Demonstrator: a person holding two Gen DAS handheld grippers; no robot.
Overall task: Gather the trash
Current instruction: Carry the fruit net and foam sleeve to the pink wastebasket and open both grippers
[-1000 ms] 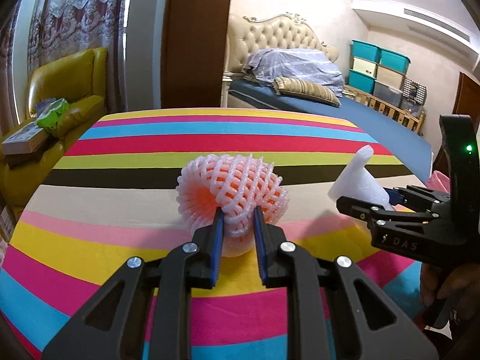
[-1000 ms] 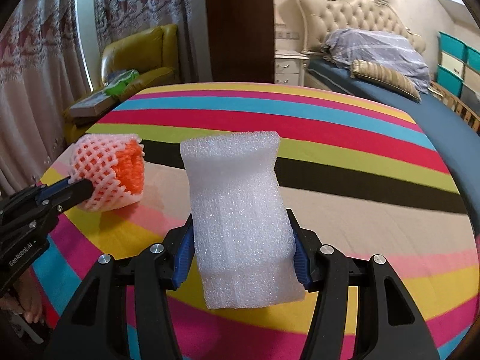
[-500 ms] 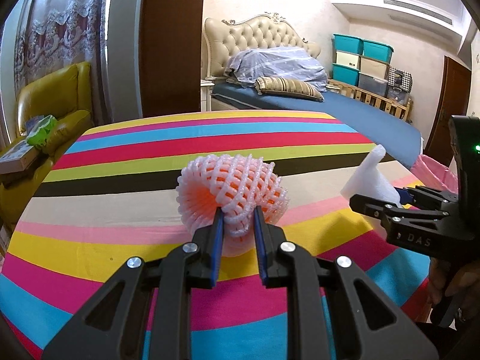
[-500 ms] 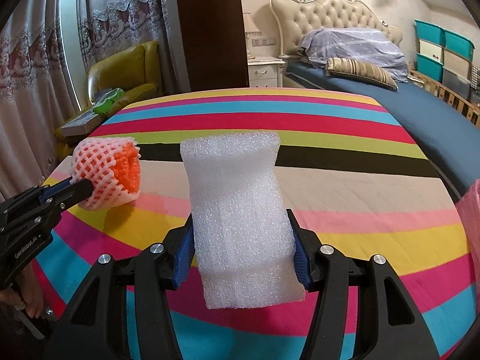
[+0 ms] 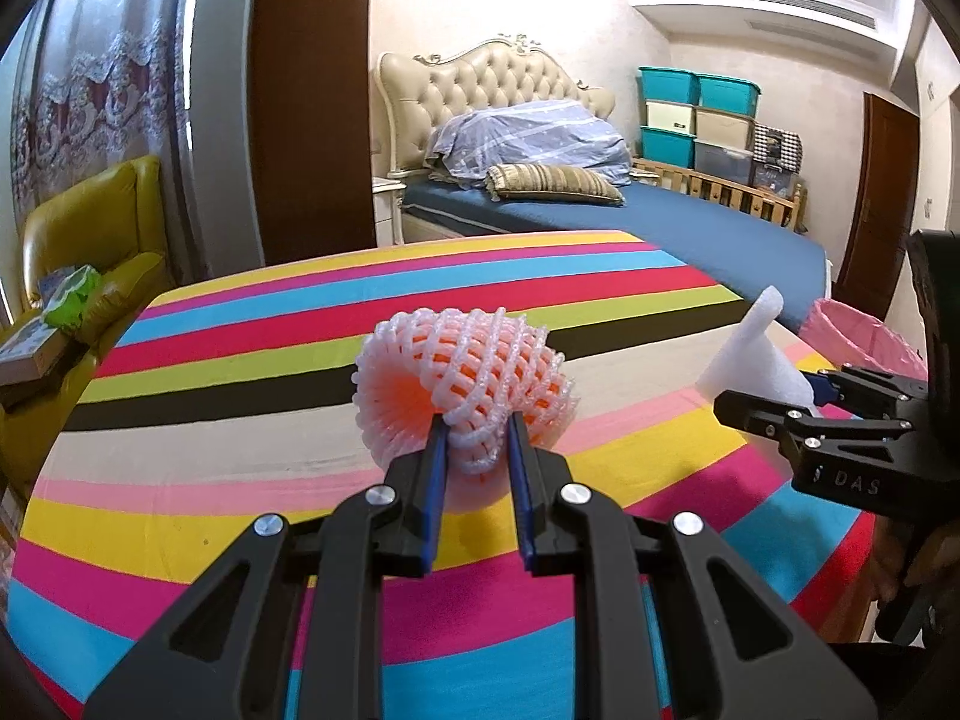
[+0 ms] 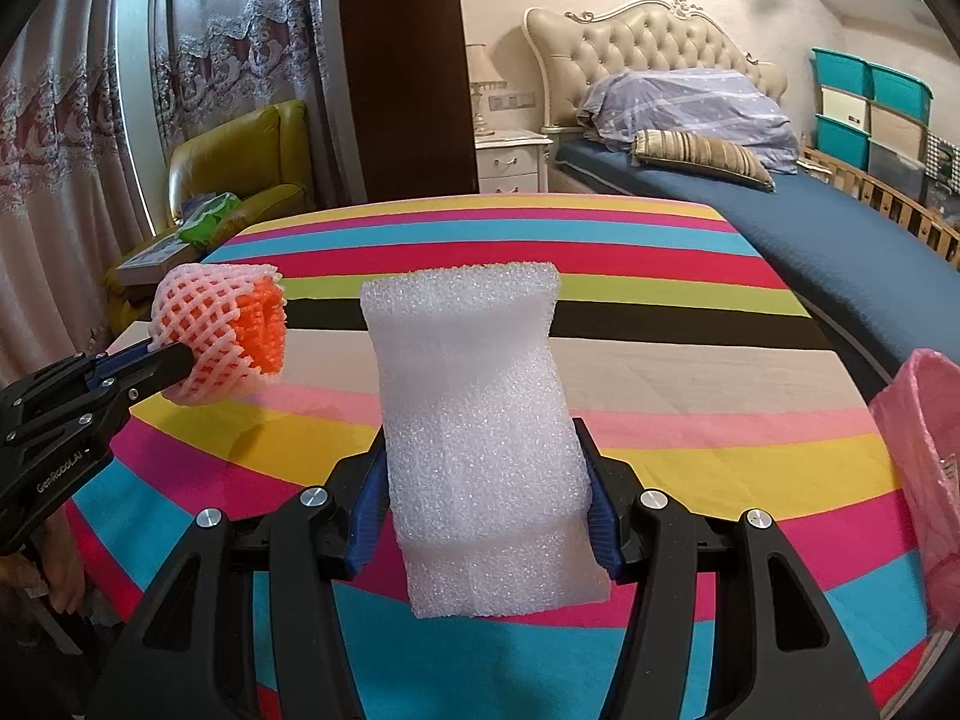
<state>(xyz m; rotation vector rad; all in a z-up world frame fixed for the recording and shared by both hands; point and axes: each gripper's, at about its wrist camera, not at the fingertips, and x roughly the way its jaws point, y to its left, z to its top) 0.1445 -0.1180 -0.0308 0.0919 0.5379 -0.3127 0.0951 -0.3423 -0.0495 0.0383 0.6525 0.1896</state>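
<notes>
The left gripper is holding a pink foam fruit net with its jaws pinched nearly together on one fold of the mesh, while the right gripper is holding a white foam sheet with its jaws clamped on the sheet's two sides, about halfway apart. Both pieces of trash are hanging in the air above the striped tabletop, clear of the cloth. A pink bin bag is showing at the tabletop's right edge, and it is probably where both pieces are going. The fruit net is looking like the weaker hold: only a thin strip of springy mesh is sitting between the pads, so a quick swing or a snag on the bag's rim could be pulling it loose. The foam sheet is standing tall above the jaws and could be catching the rim or folding over as it goes in. The two grippers are working close side by side, so both heading for one opening risks a bump; going one at a time looks safer. Nothing else is lying on the tabletop in the way. Beyond it a yellow armchair, a bed and stacked storage boxes are standing well apart.
</notes>
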